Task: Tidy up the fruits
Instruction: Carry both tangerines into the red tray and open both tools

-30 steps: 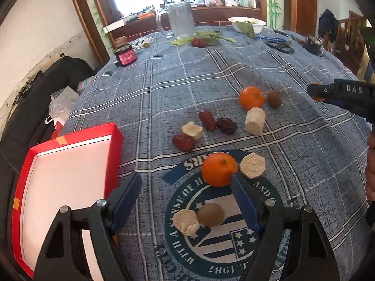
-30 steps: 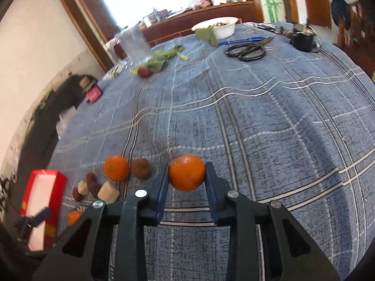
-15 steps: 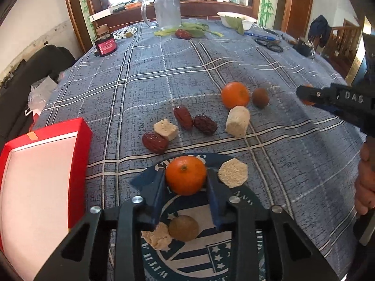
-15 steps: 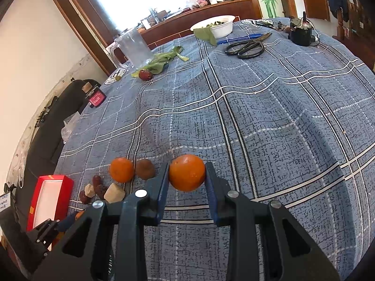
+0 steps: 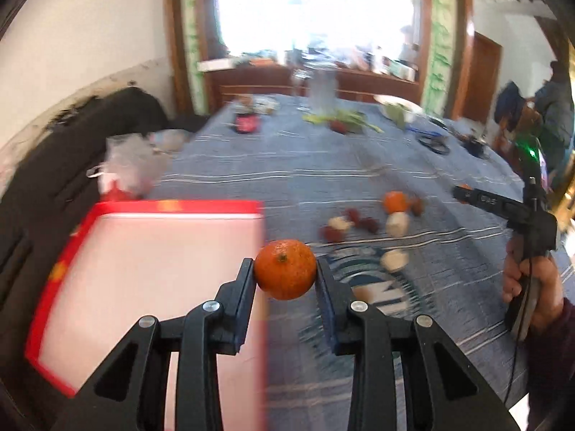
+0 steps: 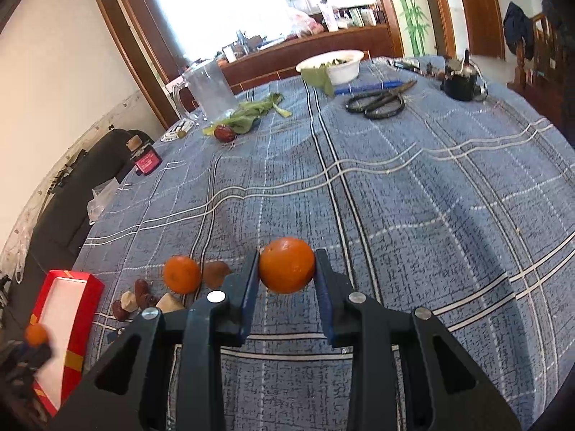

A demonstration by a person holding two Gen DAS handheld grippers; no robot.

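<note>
Two tangerines are held, one per gripper. Left gripper (image 5: pixel 285 274) clamps a tangerine (image 5: pixel 285 268) between its pads, clear of the cloth, just at the near right edge of the red box (image 5: pixel 64 251); box opening lies to the jaws' left. Right gripper (image 6: pixel 286 269) pinches a second tangerine (image 6: pixel 286 264) above the tablecloth (image 6: pixel 413 197), well apart from the box. Left hand is nearer, so judged first to deposit. Loose fruit pile (image 6: pixel 181 274) remains on the cloth between them.
</note>
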